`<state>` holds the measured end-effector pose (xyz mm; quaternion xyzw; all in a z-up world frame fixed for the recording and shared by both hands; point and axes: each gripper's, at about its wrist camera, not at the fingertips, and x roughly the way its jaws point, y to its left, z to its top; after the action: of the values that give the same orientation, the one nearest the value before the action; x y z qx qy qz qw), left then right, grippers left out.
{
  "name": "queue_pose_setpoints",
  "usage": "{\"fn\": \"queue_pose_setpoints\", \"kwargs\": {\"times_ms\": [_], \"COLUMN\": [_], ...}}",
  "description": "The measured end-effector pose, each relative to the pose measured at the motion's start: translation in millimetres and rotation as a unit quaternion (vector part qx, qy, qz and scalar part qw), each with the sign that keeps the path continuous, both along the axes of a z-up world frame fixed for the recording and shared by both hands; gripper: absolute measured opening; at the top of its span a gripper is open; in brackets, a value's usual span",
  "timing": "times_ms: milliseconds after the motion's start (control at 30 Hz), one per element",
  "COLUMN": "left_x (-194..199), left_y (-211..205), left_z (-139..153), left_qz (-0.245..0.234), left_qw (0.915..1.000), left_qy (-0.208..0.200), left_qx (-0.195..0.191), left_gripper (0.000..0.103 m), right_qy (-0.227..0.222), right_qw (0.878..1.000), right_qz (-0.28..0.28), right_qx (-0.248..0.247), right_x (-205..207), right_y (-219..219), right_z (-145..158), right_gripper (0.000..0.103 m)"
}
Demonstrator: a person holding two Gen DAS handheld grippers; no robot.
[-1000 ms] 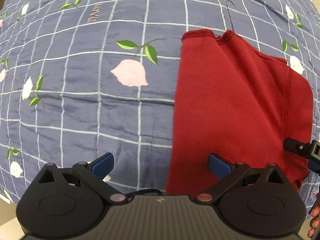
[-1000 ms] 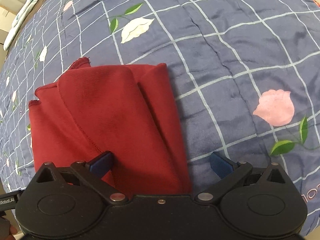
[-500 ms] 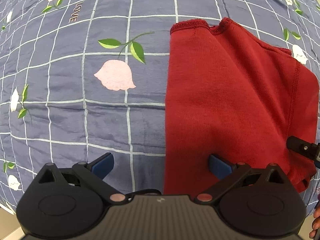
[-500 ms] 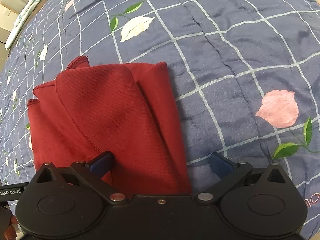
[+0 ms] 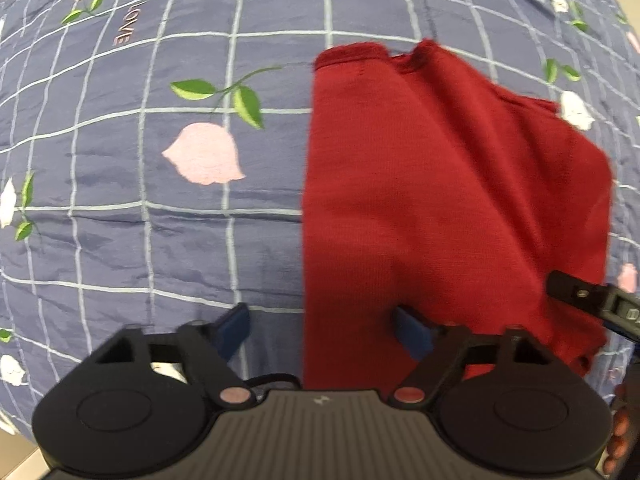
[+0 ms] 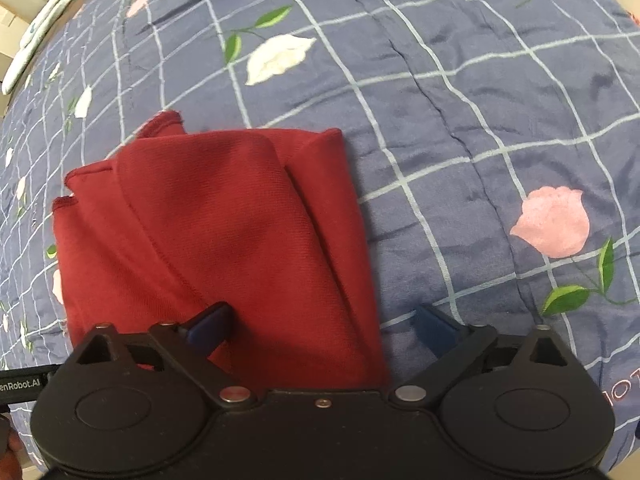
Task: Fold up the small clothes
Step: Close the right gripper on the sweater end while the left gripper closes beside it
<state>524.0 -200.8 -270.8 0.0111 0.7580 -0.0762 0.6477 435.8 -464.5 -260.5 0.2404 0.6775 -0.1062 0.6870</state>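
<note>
A small red knitted garment (image 5: 452, 208) lies folded on a blue quilt with a white grid and flowers. In the left wrist view its straight left edge runs down between my fingers. My left gripper (image 5: 324, 330) stands open over that near-left edge, one blue fingertip over the quilt and the other over the red cloth. In the right wrist view the garment (image 6: 224, 248) fills the lower left, with layered folds along its right side. My right gripper (image 6: 324, 326) is open astride the garment's near-right edge. Neither gripper holds anything.
The quilt (image 6: 460, 120) spreads all around the garment, with pink and white flower prints. The right gripper's black body (image 5: 588, 300) juts in at the right edge of the left wrist view. Pale folded fabric (image 6: 44, 36) lies past the quilt's far-left edge.
The left gripper has shifted and come down closer to the garment's near-left edge, with motion blur now. The right gripper has edged slightly nearer. Both stay open.
</note>
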Motion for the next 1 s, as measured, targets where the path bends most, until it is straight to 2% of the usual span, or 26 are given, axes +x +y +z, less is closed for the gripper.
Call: {"fn": "queue_pose_setpoints", "kwargs": {"times_ms": [100, 133, 167, 200, 233, 333, 500, 633, 833, 1000], "left_x": [0, 0, 0, 0, -1, -3, -9, -12, -8, -5], "left_y": [-4, -6, -8, -11, -13, -16, -9, -4, 9, 44], "left_z": [5, 6, 8, 9, 11, 18, 38, 58, 88, 107], "left_qz": [0.005, 0.004, -0.001, -0.008, -0.014, -0.03, -0.03, -0.029, -0.037, -0.02], "left_qw": [0.9997, 0.9997, 0.9998, 0.9997, 0.9996, 0.9991, 0.9982, 0.9964, 0.992, 0.9902], "left_qy": [0.001, -0.001, -0.003, -0.005, -0.009, -0.019, -0.035, -0.054, -0.094, -0.12], "left_qx": [-0.025, -0.023, -0.022, -0.022, -0.021, -0.022, -0.039, -0.059, -0.075, -0.068], "left_gripper": [0.049, 0.048, 0.046, 0.041, 0.036, 0.026, 0.02, 0.018, 0.018, 0.018], "right_qy": [-0.012, -0.015, -0.016, -0.016, -0.018, -0.023, -0.058, -0.094, -0.149, -0.19], "right_qw": [1.0, 1.0, 1.0, 1.0, 1.0, 0.999, 0.997, 0.993, 0.983, 0.971], "right_qz": [0.003, 0.005, 0.006, 0.007, 0.009, 0.02, 0.04, 0.063, 0.104, 0.142], "right_qx": [0.0, 0.0, 0.001, -0.002, -0.001, -0.01, -0.021, -0.02, -0.012, -0.005], "right_x": [-1, 0, 1, 2, 3, 6, 8, 7, 14, 27], "right_y": [5, 9, 10, 12, 14, 20, 32, 46, 79, 121], "right_z": [6, 8, 10, 12, 14, 22, 46, 67, 98, 117], "right_gripper": [0.08, 0.073, 0.071, 0.066, 0.058, 0.044, 0.029, 0.022, 0.02, 0.019]}}
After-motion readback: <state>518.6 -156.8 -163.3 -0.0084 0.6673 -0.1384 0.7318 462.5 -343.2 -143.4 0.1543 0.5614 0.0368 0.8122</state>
